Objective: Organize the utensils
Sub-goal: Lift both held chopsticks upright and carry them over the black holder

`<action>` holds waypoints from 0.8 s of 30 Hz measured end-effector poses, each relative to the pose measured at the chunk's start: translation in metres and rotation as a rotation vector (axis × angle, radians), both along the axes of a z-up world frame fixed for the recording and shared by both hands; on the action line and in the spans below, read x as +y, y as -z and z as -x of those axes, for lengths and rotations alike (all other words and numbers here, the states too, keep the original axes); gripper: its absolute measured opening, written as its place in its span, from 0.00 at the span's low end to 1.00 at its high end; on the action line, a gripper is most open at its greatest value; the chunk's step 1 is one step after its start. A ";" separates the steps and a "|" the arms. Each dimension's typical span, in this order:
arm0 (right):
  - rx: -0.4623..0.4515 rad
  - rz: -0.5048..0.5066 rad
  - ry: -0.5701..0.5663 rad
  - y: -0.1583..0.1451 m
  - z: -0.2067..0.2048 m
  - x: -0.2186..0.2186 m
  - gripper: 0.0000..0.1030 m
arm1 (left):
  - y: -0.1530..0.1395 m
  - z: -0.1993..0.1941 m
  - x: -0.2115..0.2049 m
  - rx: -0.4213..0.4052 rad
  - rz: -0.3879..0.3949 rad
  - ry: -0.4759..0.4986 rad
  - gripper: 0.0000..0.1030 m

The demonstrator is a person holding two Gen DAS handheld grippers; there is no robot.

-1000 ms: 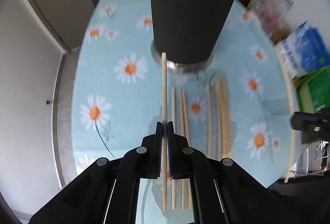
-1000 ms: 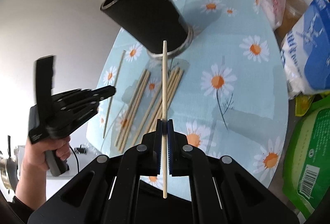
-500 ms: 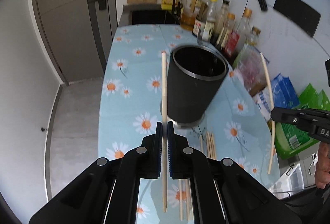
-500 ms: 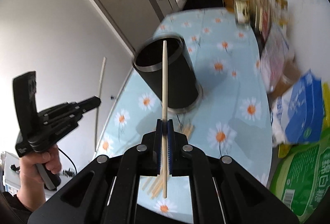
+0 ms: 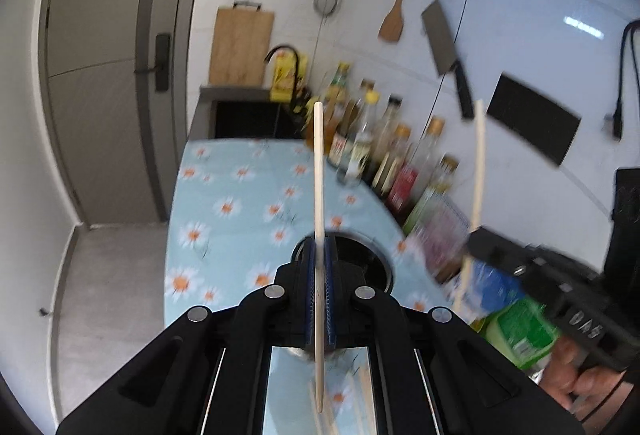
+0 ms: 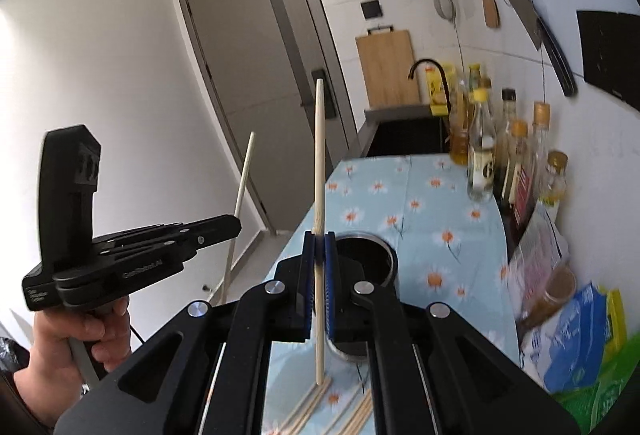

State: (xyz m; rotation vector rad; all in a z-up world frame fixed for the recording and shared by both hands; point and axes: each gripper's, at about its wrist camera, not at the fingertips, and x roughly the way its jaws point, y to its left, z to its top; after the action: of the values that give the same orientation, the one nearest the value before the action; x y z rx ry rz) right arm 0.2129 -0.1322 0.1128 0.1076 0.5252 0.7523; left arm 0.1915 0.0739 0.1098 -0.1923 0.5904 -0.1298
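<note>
My left gripper (image 5: 319,255) is shut on a wooden chopstick (image 5: 318,171) that stands upright. My right gripper (image 6: 319,247) is shut on another upright chopstick (image 6: 319,155). The black utensil cup (image 6: 366,255) stands on the daisy tablecloth just beyond and below both grippers; its rim shows in the left wrist view (image 5: 368,255). Several loose chopsticks (image 6: 320,395) lie on the cloth in front of the cup. The right gripper (image 5: 472,247) with its chopstick (image 5: 478,163) shows at the right of the left wrist view. The left gripper (image 6: 236,225) shows at the left of the right wrist view.
Sauce and oil bottles (image 6: 508,155) line the wall side of the table (image 6: 420,195). Food bags (image 6: 580,335) lie at the near right. A sink with a black tap (image 6: 424,71), a cutting board, a cleaver and a spatula are at the back wall.
Both grippers have tilted up and risen, so the chopsticks now stand upright above the cup. The cup has dropped low in both views, partly behind the fingers.
</note>
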 end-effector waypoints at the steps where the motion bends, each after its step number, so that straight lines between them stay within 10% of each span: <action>1: -0.019 -0.016 -0.007 -0.003 -0.004 0.002 0.05 | -0.003 -0.002 0.000 -0.018 0.010 0.008 0.04; 14: -0.157 -0.113 -0.015 -0.004 -0.043 0.023 0.05 | -0.016 -0.021 0.008 -0.337 0.143 -0.004 0.04; 24: -0.125 -0.069 0.027 0.033 -0.077 0.025 0.05 | 0.028 -0.051 -0.002 -0.378 0.144 0.039 0.04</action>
State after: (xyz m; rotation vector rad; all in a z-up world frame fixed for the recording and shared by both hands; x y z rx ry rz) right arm 0.2901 -0.1076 0.0796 0.1302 0.3783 0.7457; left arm 0.2422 0.0714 0.0815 -0.2884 0.2081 -0.2407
